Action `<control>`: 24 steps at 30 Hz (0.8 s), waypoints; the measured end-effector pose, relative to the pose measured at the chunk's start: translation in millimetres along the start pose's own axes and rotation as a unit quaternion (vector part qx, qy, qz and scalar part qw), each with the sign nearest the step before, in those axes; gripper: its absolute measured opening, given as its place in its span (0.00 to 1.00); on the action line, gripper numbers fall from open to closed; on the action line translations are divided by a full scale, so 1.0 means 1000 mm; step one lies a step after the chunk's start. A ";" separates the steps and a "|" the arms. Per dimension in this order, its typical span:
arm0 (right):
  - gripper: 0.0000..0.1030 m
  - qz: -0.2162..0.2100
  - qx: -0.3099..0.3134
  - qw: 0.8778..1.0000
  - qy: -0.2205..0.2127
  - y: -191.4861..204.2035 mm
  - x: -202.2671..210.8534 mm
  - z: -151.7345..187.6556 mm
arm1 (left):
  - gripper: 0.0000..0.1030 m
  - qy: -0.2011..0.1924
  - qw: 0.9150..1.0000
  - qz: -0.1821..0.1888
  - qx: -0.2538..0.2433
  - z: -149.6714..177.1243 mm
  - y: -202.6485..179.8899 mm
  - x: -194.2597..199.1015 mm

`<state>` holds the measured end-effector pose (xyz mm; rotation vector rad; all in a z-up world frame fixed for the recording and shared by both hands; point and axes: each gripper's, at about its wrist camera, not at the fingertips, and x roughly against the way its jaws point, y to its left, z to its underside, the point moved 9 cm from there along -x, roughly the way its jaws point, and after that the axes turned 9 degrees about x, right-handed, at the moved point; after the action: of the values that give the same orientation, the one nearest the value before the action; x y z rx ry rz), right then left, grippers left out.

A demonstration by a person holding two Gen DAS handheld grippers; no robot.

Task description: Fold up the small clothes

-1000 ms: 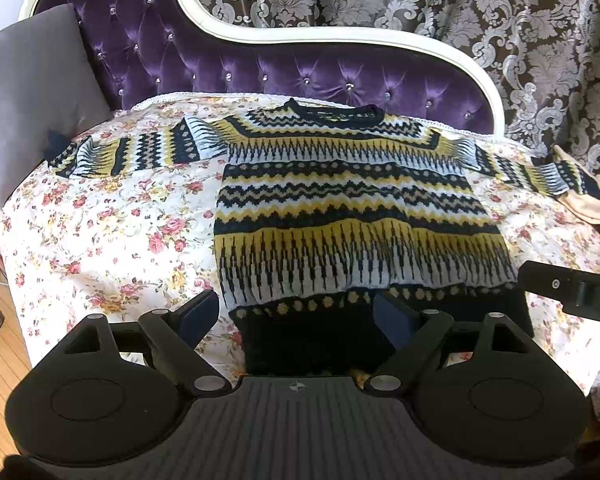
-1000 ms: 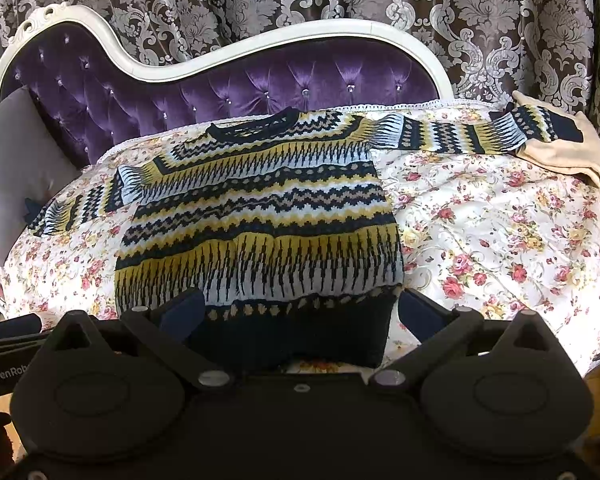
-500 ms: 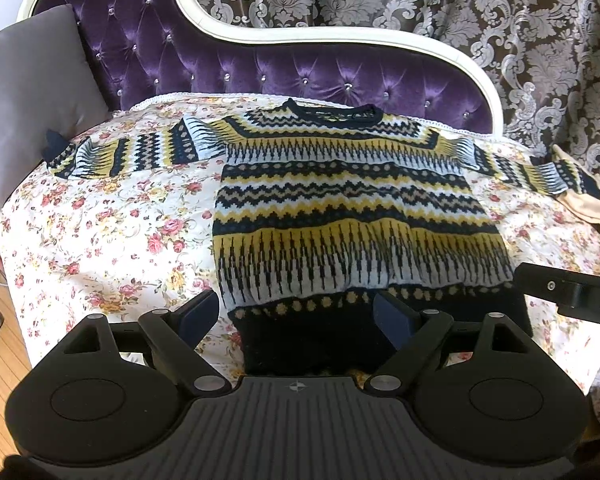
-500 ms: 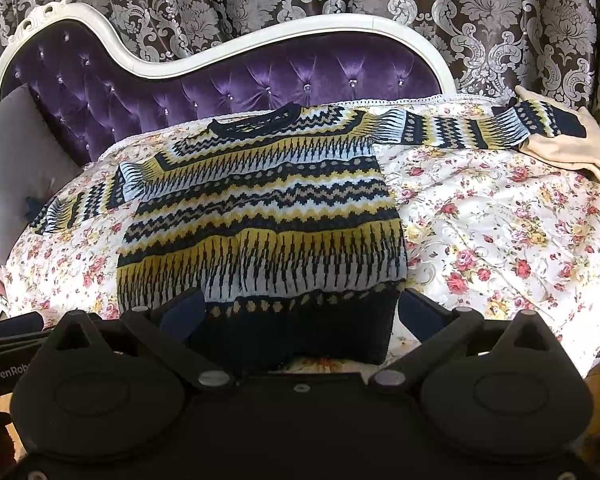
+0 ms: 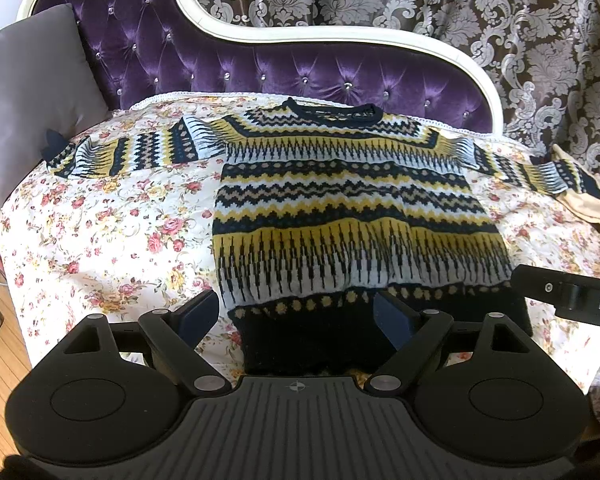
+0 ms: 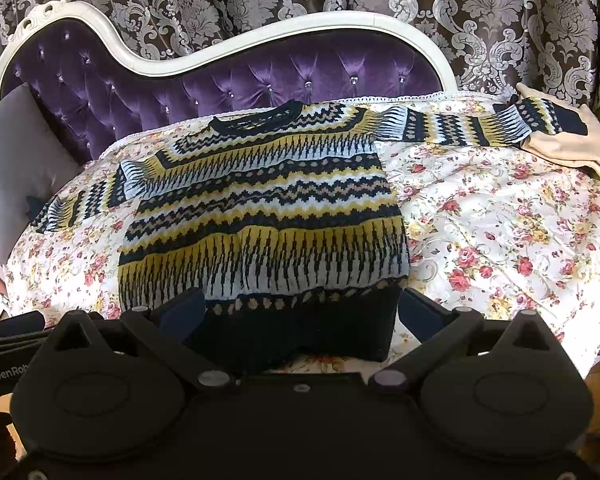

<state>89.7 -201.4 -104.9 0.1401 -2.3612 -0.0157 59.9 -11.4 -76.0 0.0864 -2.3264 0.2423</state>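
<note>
We see a big brown curtain with silver leaf shapes hanging at the back. In front of it stands a purple sofa with a white edge. A flowery sheet covers the seat. A grey pillow leans at the left end.

The sweater lies flat on the sheet, face up, with both sleeves spread out wide – yellow, white and dark blue stripes. Its left sleeve tip touches the pillow. Its right sleeve tip rests on a tan cloth at the right end.

Our left gripper is wide open and holds nothing – it hangs near the dark bottom band. Our right gripper is wide open too, with nothing in it, by the same band.
</note>
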 end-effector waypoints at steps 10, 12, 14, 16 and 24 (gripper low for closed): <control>0.99 -0.005 -0.005 1.000 0.005 -0.001 -0.003 0.001 | 0.82 0.009 1.000 -0.001 0.001 0.002 0.001 -0.004; 0.99 -0.011 -0.012 1.000 0.009 -0.003 -0.006 0.002 | 0.82 0.012 1.000 -0.003 0.001 0.002 0.002 -0.008; 0.99 -0.018 -0.023 0.999 0.017 -0.006 -0.011 0.002 | 0.82 0.014 1.000 -0.006 0.000 0.000 0.003 -0.011; 0.99 -0.025 -0.034 0.999 0.023 -0.011 -0.015 0.003 | 0.82 0.018 1.000 -0.014 -0.003 -0.003 0.004 -0.017; 0.99 -0.018 -0.063 0.998 0.019 -0.051 -0.034 -0.014 | 0.82 0.006 1.000 -0.010 -0.023 -0.031 -0.005 -0.040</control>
<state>128.3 -248.6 -121.3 0.1212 -2.3128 -0.1768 110.1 -10.4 -83.4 0.0855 -2.3165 0.1791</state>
